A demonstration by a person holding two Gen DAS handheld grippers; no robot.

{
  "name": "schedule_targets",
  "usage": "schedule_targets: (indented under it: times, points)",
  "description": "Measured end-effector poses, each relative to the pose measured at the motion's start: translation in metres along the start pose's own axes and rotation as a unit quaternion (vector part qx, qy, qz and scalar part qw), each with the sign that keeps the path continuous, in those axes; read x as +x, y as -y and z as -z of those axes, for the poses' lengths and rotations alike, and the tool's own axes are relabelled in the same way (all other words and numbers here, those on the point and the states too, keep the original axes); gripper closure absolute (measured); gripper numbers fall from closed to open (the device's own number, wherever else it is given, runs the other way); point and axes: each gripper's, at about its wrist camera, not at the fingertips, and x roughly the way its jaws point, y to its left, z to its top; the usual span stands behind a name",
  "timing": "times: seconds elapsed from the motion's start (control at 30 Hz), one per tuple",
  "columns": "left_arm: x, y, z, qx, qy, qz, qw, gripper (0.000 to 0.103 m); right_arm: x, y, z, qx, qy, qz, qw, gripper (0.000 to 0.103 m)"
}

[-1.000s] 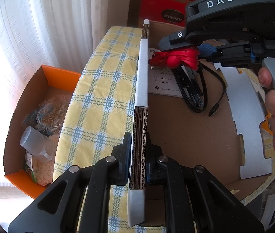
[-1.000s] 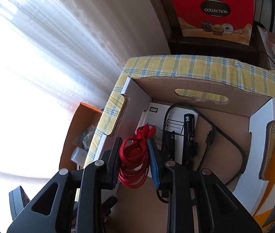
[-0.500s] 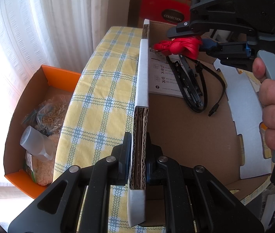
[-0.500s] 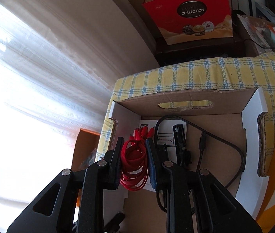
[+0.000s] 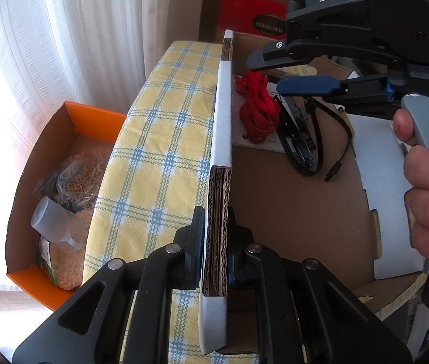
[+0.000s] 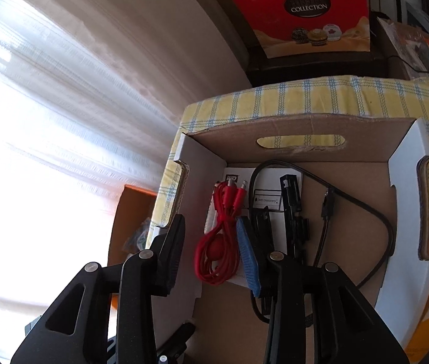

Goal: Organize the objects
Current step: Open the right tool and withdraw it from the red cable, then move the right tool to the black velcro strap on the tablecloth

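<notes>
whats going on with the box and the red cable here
A person is packing a cardboard box with two handheld grippers. The left gripper is shut on the box's side wall. The right gripper is opening its jaws over the bundled red cable, which now lies inside on a white leaflet, beside black cables.

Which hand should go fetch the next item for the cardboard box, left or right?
Right. The right gripper is opening, and the red cable bundle now lies in the cardboard box, so it is nearly free. The left gripper is clamped on the box's side wall, apparently steadying it.
</notes>
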Motion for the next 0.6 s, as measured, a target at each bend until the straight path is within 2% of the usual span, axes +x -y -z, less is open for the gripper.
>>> schedule_targets:
  times: [0.17,0.3,0.6]
  points:
    - [0.0,-0.001,0.001,0.0,0.0,0.0,1.0,0.092,-0.03,-0.008,-0.002,-0.044,0.011,0.026,0.999,0.065]
    - [0.001,-0.002,0.001,0.001,0.0,-0.001,1.0,0.092,-0.057,-0.007,-0.002,-0.076,0.024,0.055,0.995,0.059]
    - [0.002,-0.003,0.001,0.002,0.001,-0.001,1.0,0.092,-0.117,0.028,0.004,-0.091,0.033,0.094,0.991,0.059]
